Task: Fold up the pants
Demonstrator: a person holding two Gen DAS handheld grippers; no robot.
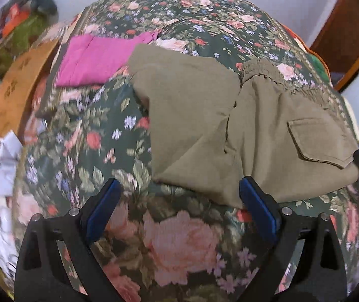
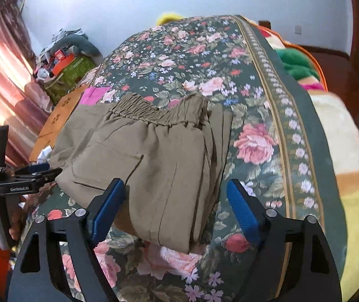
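The olive-khaki pants [image 1: 229,125] lie folded on the floral bedspread [image 1: 169,231], elastic waistband at the far side and a flap pocket at the right. In the right wrist view the pants [image 2: 154,166] lie in stacked layers just ahead. My left gripper [image 1: 180,201] is open and empty, its blue pads at the pants' near edge. My right gripper [image 2: 175,201] is open and empty, its jaws standing either side of the folded pants' near corner. The left gripper also shows in the right wrist view [image 2: 40,172], at the pants' left edge.
A folded magenta garment [image 1: 98,58] lies beyond the pants. A brown cardboard box [image 1: 10,103] and crumpled paper [image 1: 3,156] sit left of the bed. A colourful blanket [image 2: 330,130] covers the bed's right side. Clutter [image 2: 63,65] and pink curtains [image 2: 0,75] stand at the left.
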